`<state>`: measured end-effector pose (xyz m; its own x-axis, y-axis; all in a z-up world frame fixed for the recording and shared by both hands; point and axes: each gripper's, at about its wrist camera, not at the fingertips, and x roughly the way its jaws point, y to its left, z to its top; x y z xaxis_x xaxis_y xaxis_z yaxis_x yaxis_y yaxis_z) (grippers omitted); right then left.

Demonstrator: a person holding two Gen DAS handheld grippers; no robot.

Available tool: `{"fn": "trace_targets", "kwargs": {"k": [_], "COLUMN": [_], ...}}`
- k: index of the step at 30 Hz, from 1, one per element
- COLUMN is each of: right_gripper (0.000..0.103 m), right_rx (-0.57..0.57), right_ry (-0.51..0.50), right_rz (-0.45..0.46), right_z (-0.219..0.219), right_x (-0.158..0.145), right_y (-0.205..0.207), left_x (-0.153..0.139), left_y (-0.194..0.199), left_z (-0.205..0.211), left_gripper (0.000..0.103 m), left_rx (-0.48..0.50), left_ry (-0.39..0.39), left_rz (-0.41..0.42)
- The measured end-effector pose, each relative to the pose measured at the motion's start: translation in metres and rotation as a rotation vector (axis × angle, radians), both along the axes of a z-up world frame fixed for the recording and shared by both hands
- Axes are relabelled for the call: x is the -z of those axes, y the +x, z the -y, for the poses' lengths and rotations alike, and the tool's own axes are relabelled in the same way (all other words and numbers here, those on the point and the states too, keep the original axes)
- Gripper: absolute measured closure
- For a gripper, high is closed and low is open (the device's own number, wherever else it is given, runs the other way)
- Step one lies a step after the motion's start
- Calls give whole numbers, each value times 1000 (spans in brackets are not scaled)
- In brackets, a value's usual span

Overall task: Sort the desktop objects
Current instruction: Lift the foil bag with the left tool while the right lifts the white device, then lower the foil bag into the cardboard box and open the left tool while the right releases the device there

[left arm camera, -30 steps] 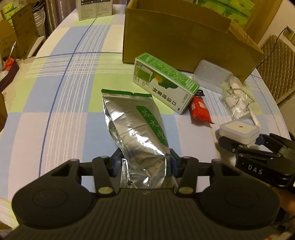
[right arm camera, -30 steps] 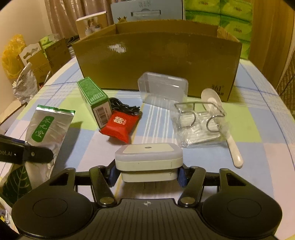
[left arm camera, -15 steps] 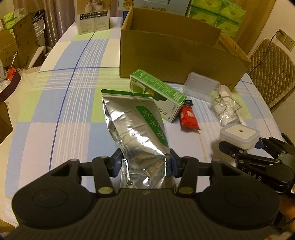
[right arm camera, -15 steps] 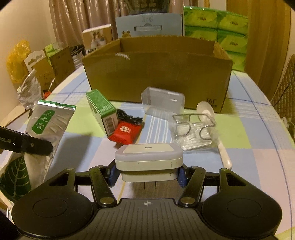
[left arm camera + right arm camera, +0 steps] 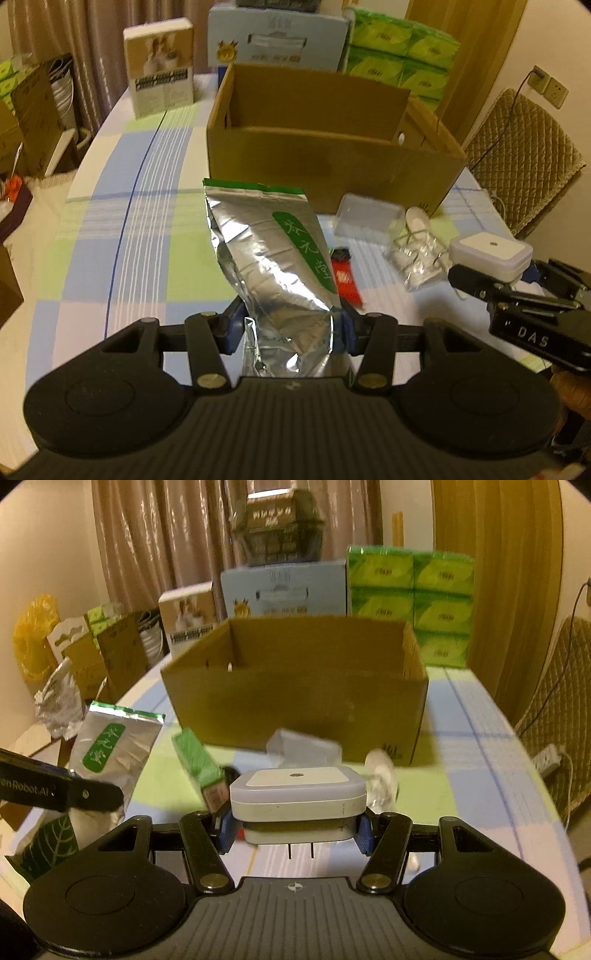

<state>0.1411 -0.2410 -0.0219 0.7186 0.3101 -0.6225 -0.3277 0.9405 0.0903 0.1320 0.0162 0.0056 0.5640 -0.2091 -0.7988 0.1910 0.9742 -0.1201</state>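
Observation:
My left gripper (image 5: pixel 290 326) is shut on the bottom of a silver foil pouch (image 5: pixel 269 251) with a green label and holds it above the table. The pouch also shows in the right wrist view (image 5: pixel 110 746). My right gripper (image 5: pixel 295 829) is shut on a white square plug-in night light (image 5: pixel 297 795), its two prongs pointing down; it also shows in the left wrist view (image 5: pixel 491 253). An open brown cardboard box (image 5: pixel 325 162) stands on the table beyond both grippers; it also shows in the right wrist view (image 5: pixel 295 698).
On the checked tablecloth (image 5: pixel 122 236) before the box lie a green carton (image 5: pixel 197 758), a red packet (image 5: pixel 345 277), a clear plastic case (image 5: pixel 365 218), a bag of wire clips (image 5: pixel 417 254) and a white spoon (image 5: pixel 380 766). Cartons and tissue packs (image 5: pixel 410 602) stand behind.
Both grippers have risen with their objects and tilted up toward the box. The box interior and the room behind it now show.

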Motion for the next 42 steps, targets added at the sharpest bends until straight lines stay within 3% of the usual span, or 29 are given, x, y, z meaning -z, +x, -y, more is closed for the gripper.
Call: {"fn": "trace_targets", "kwargs": {"k": [12, 30, 42], "right_gripper": [46, 46, 46], "right_rx": [-8, -22, -31], "right_ry": [-2, -14, -21], "right_rz": [71, 89, 78], "right_z": [3, 0, 2], "right_x": [-43, -59, -66], "right_y": [34, 90, 147], "left_x": [-38, -59, -84], "left_y": [38, 88, 155], "left_z": [20, 28, 35], "left_gripper": [58, 58, 58], "left_rx": [51, 92, 106], "left_ry": [18, -4, -9], "left_rz": [61, 91, 102]}}
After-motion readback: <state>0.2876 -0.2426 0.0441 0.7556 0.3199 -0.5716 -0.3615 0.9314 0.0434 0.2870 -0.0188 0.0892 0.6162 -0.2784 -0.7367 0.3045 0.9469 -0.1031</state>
